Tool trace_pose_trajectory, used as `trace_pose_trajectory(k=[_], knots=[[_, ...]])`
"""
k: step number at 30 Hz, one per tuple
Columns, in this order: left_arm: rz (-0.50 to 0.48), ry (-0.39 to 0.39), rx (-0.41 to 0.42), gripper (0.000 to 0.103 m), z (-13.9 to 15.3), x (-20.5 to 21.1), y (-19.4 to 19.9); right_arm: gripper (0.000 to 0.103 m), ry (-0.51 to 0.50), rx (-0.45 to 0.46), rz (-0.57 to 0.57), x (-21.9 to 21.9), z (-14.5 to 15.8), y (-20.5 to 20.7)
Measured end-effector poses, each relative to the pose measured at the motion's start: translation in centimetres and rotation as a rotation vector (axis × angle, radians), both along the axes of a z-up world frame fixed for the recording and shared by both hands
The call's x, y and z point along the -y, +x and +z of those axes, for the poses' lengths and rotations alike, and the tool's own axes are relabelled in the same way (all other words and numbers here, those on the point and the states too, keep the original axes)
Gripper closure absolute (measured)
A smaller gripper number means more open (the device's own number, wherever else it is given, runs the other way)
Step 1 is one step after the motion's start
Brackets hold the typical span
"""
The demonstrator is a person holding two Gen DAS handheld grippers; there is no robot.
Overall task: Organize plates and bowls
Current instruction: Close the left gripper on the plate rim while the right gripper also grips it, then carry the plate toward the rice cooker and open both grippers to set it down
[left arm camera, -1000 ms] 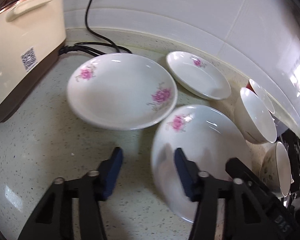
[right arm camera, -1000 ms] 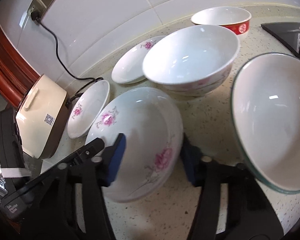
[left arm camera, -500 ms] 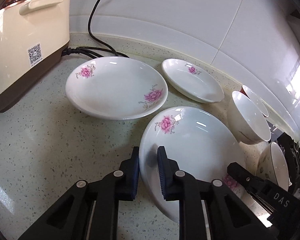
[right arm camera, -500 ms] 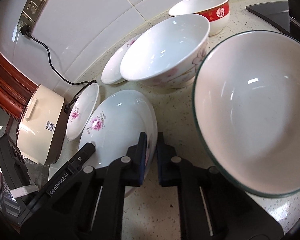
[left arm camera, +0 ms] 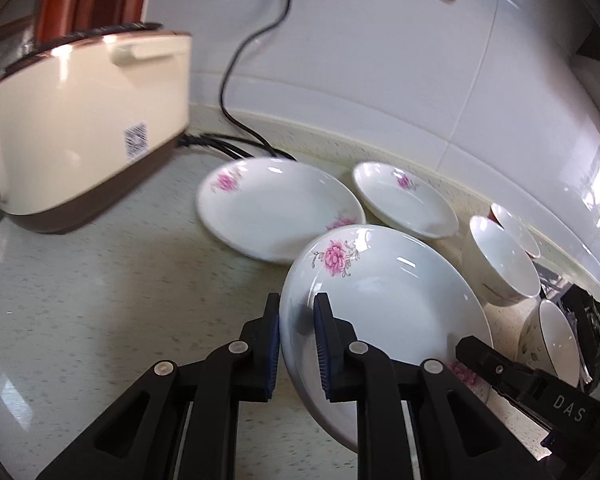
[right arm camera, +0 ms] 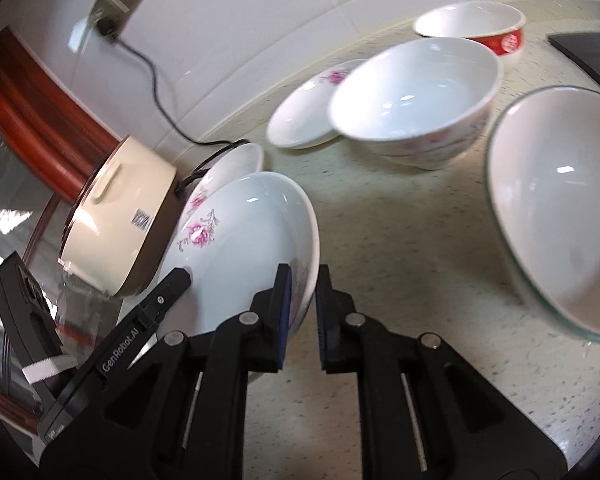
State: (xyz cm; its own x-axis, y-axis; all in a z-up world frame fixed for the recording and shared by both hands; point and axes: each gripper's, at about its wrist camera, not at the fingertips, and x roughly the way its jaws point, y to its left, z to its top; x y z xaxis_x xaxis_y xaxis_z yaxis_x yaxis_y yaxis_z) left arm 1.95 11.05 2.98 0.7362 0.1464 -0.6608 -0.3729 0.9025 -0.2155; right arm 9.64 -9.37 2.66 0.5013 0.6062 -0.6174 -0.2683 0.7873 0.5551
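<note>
On the speckled countertop (left arm camera: 80, 300): one floral plate (left arm camera: 388, 292), two grips.
We find the left gripper (left arm camera: 296, 344) clamped on its near rim; the right gripper (right arm camera: 302, 312) clamped on the opposite rim.

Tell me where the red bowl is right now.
In the right wrist view the red bowl sits at the top right, at the back of the counter by the tiled wall, just behind the white floral bowl.
</note>
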Motion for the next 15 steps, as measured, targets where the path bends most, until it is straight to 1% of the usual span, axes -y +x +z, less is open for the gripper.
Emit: trace_pose_trajectory(k=[5,10,13,15], knots=[[0.034,-0.019,0.023,0.086,0.3,-1.2,-1.1,0.087,-0.004,0.035,0.052,-1.1,0.4,-0.6],[0.061,0.013,0.039,0.086,0.5,-1.5,-2.6,0.087,0.001,0.042,0.102,-2.1,0.5,-1.1],[0.081,-0.005,0.036,0.086,0.3,-2.2,-3.7,0.088,-0.001,0.047,0.136,-2.8,0.5,-1.5],[0.093,-0.002,0.039,0.086,0.2,-2.4,-4.4,0.087,-0.004,0.054,0.163,-3.3,0.5,-1.9]])
